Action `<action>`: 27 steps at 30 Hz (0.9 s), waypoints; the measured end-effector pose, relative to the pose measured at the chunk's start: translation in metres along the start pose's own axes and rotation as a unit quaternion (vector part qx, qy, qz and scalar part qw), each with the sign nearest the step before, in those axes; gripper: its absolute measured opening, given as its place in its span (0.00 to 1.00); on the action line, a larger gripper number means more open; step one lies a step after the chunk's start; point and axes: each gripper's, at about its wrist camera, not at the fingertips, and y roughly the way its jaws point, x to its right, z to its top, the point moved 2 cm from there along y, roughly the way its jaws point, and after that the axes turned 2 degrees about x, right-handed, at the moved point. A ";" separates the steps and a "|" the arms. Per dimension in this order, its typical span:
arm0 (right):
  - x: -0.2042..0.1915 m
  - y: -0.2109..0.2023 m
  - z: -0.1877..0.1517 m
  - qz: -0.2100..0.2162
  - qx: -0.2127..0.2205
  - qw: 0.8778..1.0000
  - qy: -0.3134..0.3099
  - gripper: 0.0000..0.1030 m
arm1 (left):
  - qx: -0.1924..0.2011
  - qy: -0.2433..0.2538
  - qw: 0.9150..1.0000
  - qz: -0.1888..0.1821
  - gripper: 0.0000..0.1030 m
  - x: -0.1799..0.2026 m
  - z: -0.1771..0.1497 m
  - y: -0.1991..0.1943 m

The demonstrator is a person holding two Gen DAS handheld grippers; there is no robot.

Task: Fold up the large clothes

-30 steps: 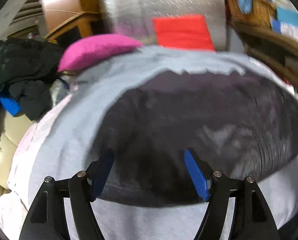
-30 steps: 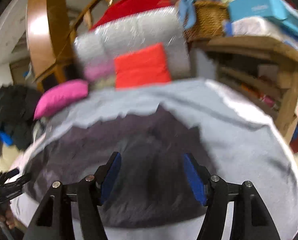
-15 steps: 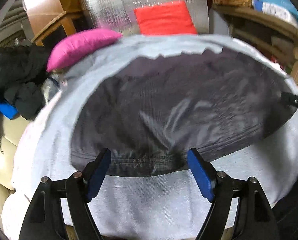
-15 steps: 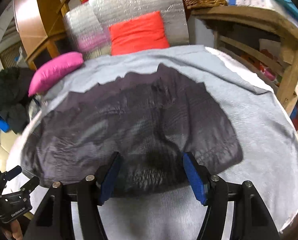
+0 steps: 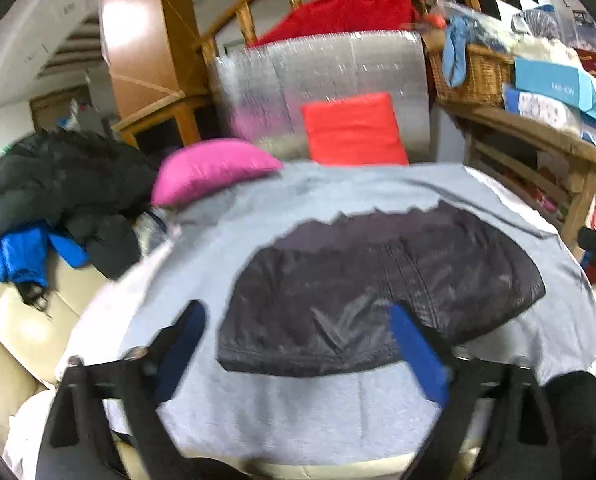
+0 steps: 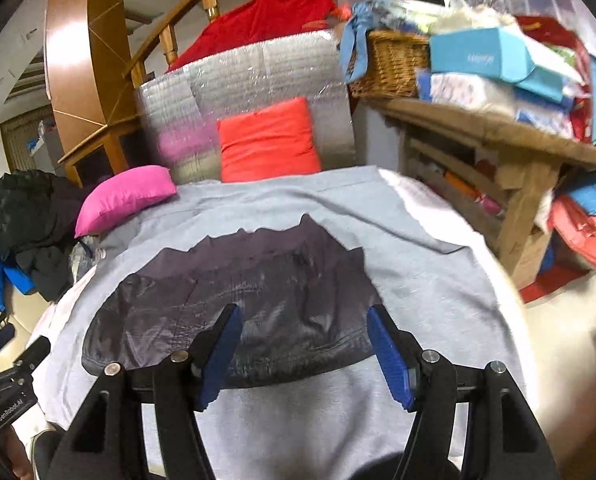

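A fold looks just laid: the dark garment [image 5: 381, 292] lies flat mid-cover [image 5: 298, 416], nearer its front edge. The left gripper [image 5: 298, 356] is opening wide, empty; the right gripper [image 6: 303, 354] stands half-wide, empty. Next, regrasp an edge.

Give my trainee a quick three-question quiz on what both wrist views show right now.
1. True or false: the dark garment hangs from a gripper.
2. Which cushion leans against the silver padded panel? A pink, B orange-red, C blue.
3. Fill in: the wicker basket stands on a wooden ____.

Key: 1 false; it lies flat on the grey sheet, both the left gripper and right gripper empty. 2 B, the orange-red cushion. 3 shelf.
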 end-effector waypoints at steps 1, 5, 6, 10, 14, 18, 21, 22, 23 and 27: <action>-0.001 -0.008 0.001 -0.002 0.003 1.000 -0.001 0.67 | 0.017 0.002 1.000 0.005 0.98 -0.002 0.002 -0.009; -0.013 -0.040 0.004 -0.009 0.022 1.000 -0.004 0.68 | 0.036 0.000 0.999 -0.001 0.98 -0.013 0.009 -0.030; -0.016 -0.045 0.004 -0.008 0.025 1.000 -0.004 0.69 | 0.041 -0.009 0.999 -0.005 0.98 -0.018 0.011 -0.036; -0.034 -0.073 0.005 -0.008 0.042 0.999 -0.009 0.74 | 0.056 -0.041 0.998 0.002 0.98 -0.041 0.021 -0.057; -0.055 -0.093 0.006 -0.002 0.054 0.998 -0.019 0.74 | 0.079 -0.061 0.995 0.019 0.98 -0.058 0.029 -0.082; -0.073 -0.109 0.007 0.015 0.059 0.998 -0.020 0.74 | 0.102 -0.073 0.991 0.040 0.98 -0.072 0.035 -0.107; -0.085 -0.121 0.005 0.020 0.067 0.997 -0.022 0.74 | 0.114 -0.079 0.989 0.042 0.98 -0.078 0.039 -0.122; -0.090 -0.126 0.005 0.024 0.070 0.997 -0.024 0.74 | 0.120 -0.078 0.989 0.045 0.98 -0.078 0.040 -0.127; -0.094 -0.130 0.004 0.026 0.072 0.997 -0.027 0.74 | 0.126 -0.077 0.988 0.049 0.98 -0.079 0.041 -0.132; -0.108 -0.143 0.002 0.026 0.080 0.996 -0.038 0.74 | 0.137 -0.079 0.986 0.052 0.99 -0.083 0.044 -0.145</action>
